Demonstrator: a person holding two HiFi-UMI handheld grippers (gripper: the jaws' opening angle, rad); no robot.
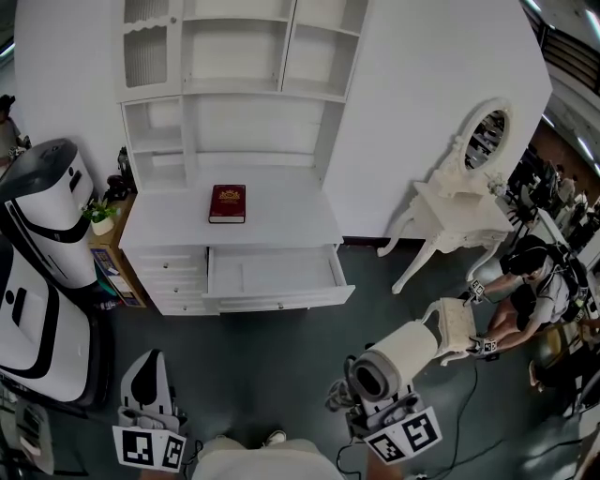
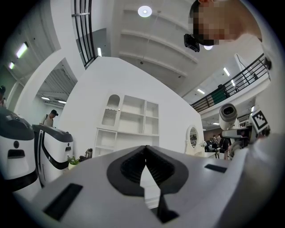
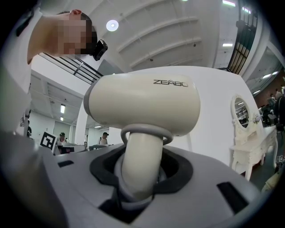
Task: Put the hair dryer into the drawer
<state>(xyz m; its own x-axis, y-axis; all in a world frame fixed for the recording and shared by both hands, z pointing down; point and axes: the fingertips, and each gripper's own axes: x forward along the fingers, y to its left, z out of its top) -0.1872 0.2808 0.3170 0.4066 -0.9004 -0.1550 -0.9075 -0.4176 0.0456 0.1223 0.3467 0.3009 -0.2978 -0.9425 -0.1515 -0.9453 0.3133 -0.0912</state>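
Counting from the head view: one cream plastic hair dryer, one open white drawer, one dark red hardback book laid on the white cabinet top, two grippers; the dryer is held over the dark floor, well apart from the drawer. Only in its own view is the right gripper seen clamped on the dryer's handle; the left gripper is seen closed tip to tip, nothing held.

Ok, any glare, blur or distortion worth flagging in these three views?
Head view: sharp, evenly lit, mild fisheye bowing the cabinet. Left gripper view: heavy fisheye, black corners, ceiling lamp blown out. Right gripper view: hair dryer crisp, same black corners.
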